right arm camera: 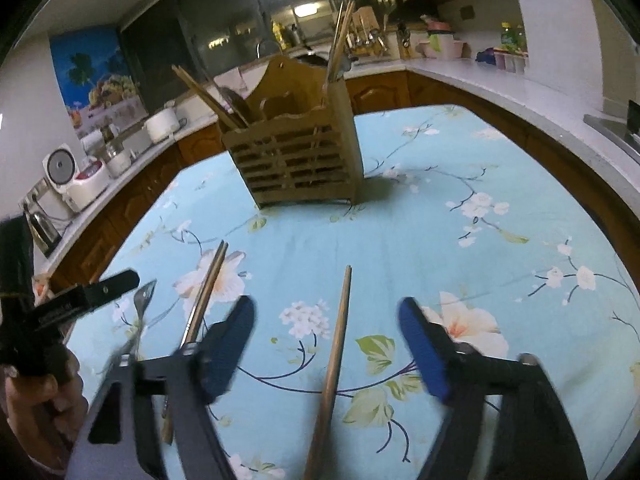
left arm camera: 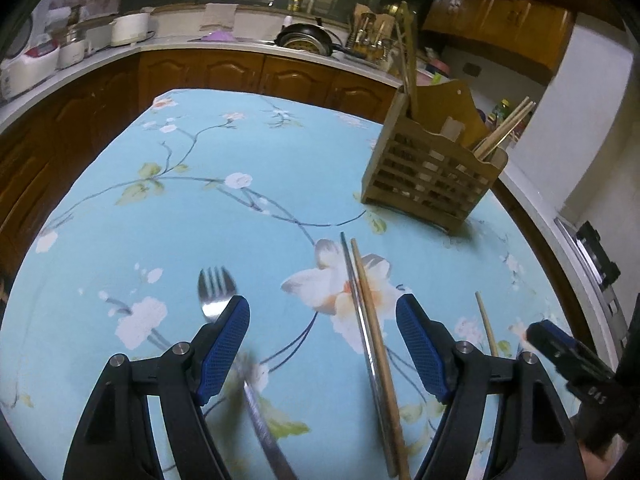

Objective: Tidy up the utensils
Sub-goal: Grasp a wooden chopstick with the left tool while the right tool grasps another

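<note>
A wooden slatted utensil holder [left arm camera: 432,172] stands on the blue floral tablecloth [left arm camera: 200,208], with chopsticks in it; it also shows in the right wrist view [right arm camera: 300,164]. My left gripper [left arm camera: 322,320] is open above the table. A steel fork [left arm camera: 216,292] lies by its left finger. A metal chopstick and a wooden chopstick [left arm camera: 370,320] lie together between its fingers. A single wooden chopstick [left arm camera: 486,328] lies further right. My right gripper [right arm camera: 326,320] is open, with that single wooden chopstick [right arm camera: 338,344] between its fingers. The chopstick pair [right arm camera: 206,292] and fork [right arm camera: 142,300] lie to its left.
Kitchen counters [left arm camera: 120,52] with rice cookers, a pan and a dish rack surround the table. The right gripper [left arm camera: 568,360] shows at the right of the left wrist view; the left gripper and hand [right arm camera: 60,312] show at the left of the right wrist view.
</note>
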Tool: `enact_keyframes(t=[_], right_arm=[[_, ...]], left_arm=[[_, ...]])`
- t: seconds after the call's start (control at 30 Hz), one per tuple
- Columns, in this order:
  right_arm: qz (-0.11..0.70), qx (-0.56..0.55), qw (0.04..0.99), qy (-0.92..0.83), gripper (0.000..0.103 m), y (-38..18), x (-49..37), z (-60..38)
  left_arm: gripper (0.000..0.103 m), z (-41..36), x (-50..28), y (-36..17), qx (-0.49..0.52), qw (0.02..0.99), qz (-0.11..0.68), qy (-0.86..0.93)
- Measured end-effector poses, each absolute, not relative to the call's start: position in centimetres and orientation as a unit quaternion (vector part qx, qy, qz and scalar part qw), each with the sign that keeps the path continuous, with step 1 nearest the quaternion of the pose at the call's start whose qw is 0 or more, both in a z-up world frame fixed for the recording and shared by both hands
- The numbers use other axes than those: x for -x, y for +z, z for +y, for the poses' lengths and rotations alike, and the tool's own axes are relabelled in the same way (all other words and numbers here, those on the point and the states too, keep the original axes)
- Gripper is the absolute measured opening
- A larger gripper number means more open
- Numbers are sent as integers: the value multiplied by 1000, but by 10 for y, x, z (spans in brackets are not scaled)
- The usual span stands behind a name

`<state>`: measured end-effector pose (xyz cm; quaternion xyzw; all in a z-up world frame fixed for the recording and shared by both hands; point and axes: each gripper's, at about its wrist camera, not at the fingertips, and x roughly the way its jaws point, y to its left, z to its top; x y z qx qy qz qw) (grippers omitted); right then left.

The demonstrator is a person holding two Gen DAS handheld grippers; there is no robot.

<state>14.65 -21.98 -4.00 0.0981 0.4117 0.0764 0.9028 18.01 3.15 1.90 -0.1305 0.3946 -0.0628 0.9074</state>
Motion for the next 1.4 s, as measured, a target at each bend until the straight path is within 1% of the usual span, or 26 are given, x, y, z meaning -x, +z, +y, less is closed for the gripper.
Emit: enact_keyframes(t=[0.03, 0.1, 0.23, 0.3, 0.43, 0.47, 0.53, 0.57, 0.8, 0.83, 0.93, 1.03, 1.4], right_arm=[[415, -98, 901, 77, 65, -42, -148, -219], [424, -96, 898, 76, 57, -47, -152, -218], [441, -102, 889, 75, 48, -57, -160, -221], [449, -104, 884, 74, 39, -62, -164, -223], [461, -102, 878, 74, 34, -69, -174, -224], [463, -102, 877, 74, 32, -70, -177, -224], [468, -102, 875, 75, 29, -73, -182, -225], [470, -102, 874, 74, 28, -74, -184, -225], [475, -106, 870, 77, 26, -78, -191, -228], [475, -106, 870, 78, 26, -78, -191, -228], [475, -107, 870, 79, 26, -78, -193, -229], [475, -107, 869, 81, 26, -79, -195, -229], [479, -97, 869, 83, 26, -78, -197, -226]], left_arm=[[70, 28, -185, 19, 127, 907, 396, -64], [67, 23, -194, 20, 124, 906, 397, -75], [58, 10, -214, 20, 114, 902, 404, -102], [54, 5, -224, 17, 110, 898, 411, -115], [46, -4, -250, 7, 99, 891, 426, -125], [39, -7, -257, 3, 97, 888, 432, -127], [32, -11, -270, -4, 93, 881, 445, -133], [32, -12, -275, -7, 91, 879, 448, -134], [31, -26, -302, -26, 69, 871, 467, -137], [29, -27, -304, -29, 67, 869, 470, -137], [28, -31, -306, -31, 63, 870, 467, -144], [23, -34, -308, -32, 60, 867, 471, -152], [22, -38, -313, -39, 46, 859, 483, -165]])
